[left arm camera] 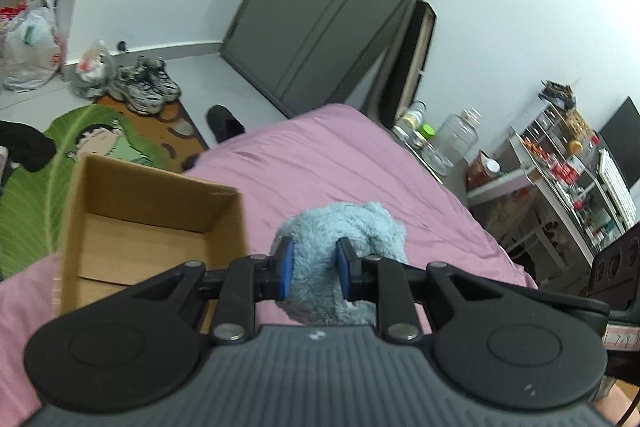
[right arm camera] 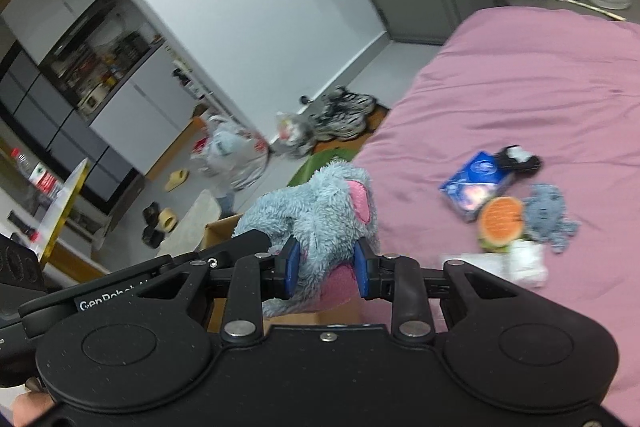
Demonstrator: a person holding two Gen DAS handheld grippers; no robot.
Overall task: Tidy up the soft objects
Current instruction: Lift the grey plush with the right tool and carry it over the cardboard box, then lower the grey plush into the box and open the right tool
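A light blue plush toy [left arm camera: 360,227] with pink ears is held between both grippers above the pink bed [left arm camera: 340,163]. My left gripper [left arm camera: 314,273] is shut on one part of it. My right gripper [right arm camera: 326,267] is shut on another part, where the plush [right arm camera: 324,203] shows a pink ear. An open, empty cardboard box [left arm camera: 148,223] stands on the bed just left of the left gripper; its edge [right arm camera: 218,227] shows behind the plush in the right wrist view.
On the bed to the right lie a small grey-blue plush [right arm camera: 550,215], an orange round toy [right arm camera: 502,217], a blue packet [right arm camera: 476,183], a black-white item [right arm camera: 518,157] and a white packet [right arm camera: 526,261]. Shoes [left arm camera: 146,87], bags and a green rug [left arm camera: 36,195] lie on the floor.
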